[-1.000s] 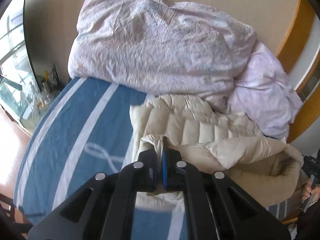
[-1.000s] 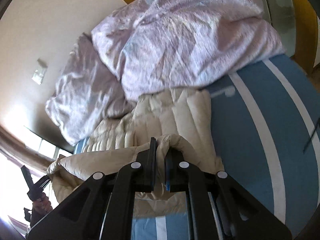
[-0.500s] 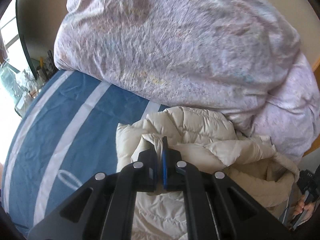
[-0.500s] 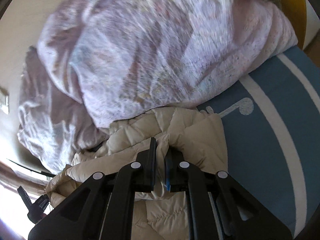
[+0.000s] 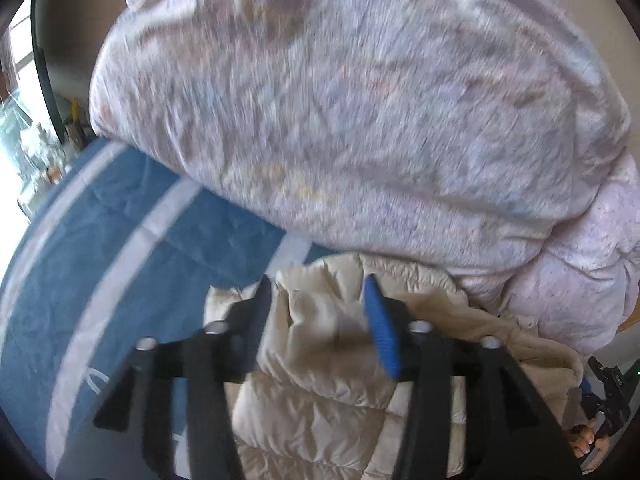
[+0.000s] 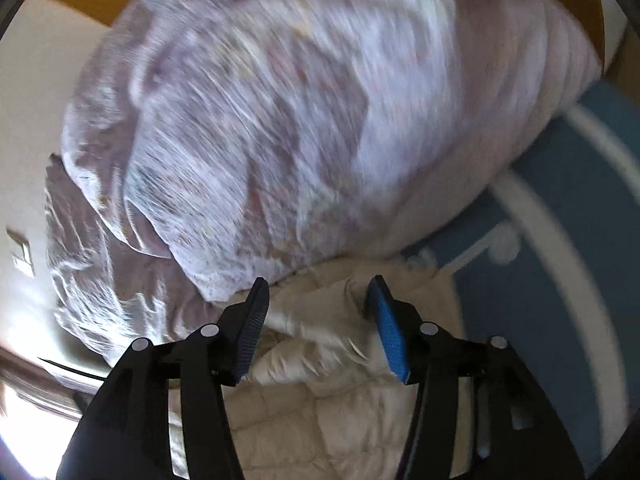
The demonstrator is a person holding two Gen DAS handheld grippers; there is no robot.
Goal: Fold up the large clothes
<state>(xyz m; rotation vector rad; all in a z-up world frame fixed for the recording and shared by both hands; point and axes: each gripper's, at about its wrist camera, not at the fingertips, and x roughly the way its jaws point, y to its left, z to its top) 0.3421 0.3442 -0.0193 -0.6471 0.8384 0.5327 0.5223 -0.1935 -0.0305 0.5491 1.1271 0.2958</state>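
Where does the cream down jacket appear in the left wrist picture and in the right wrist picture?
Left wrist: cream down jacket at bottom centre, under the open tongs.
Right wrist: jacket at bottom centre, also between open tongs.
Shared landmark: the lilac duvet right behind the jacket.

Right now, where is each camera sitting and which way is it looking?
Left wrist: on the left hand-held gripper, looking down past its fingers at the cream quilted puffer jacket; the other hand shows.
Right wrist: on the right hand-held gripper, looking down at the jacket; only its own fingers show.
Both share the jacket, the crumpled lilac duvet and the blue white-striped bedsheet.
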